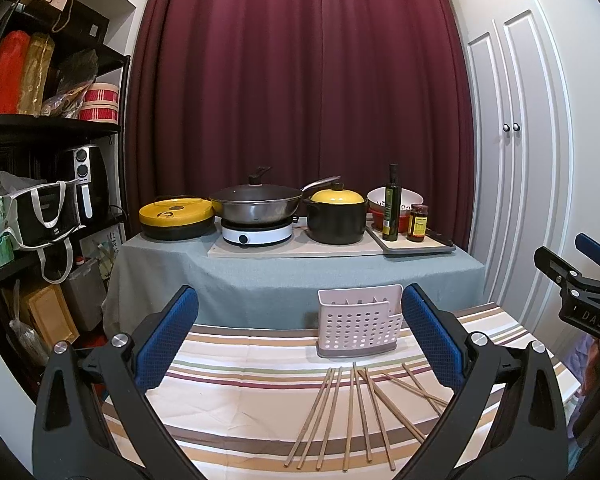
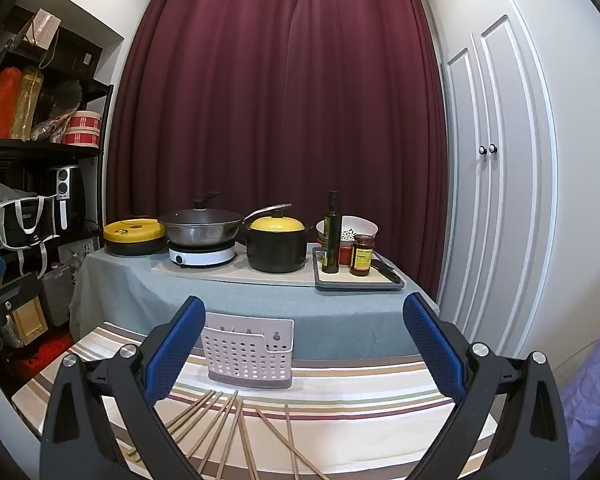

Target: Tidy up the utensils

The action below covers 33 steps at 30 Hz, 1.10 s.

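Both grippers raised over the striped table, jaws spread wide, nothing between them.

Left gripper (image 1: 300,340) and right gripper (image 2: 304,348) held above the striped tablecloth (image 1: 228,400), blue pads (image 1: 166,344) well apart on each. Wooden chopsticks (image 1: 352,412) scattered flat on the cloth in a loose fan, some crossing, just in front of the white perforated utensil holder (image 1: 360,326), upright near the far edge of the table. Behind, on a grey-covered table (image 1: 260,276): lidded wok (image 1: 256,204) on a white hob, yellow-lidded black pot (image 1: 336,216), dark oil bottle (image 1: 391,204), sauce jar (image 1: 417,222).
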### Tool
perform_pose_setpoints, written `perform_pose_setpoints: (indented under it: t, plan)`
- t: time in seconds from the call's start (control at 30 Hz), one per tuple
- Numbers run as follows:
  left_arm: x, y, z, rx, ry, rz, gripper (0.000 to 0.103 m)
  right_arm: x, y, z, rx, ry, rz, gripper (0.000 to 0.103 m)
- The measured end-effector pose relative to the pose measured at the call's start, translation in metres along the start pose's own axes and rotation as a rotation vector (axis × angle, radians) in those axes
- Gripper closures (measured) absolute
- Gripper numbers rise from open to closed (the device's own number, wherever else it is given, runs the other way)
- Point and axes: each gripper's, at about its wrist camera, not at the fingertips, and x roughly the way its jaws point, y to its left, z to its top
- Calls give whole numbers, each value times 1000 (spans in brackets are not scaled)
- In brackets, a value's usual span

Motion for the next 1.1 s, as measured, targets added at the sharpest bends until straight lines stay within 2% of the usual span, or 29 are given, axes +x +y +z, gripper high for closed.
perform_pose_setpoints:
  t: [1.1]
  plan:
    - [0,8,1,-33,-4,-1,4,-2,7,1,-1,-8,0,6]
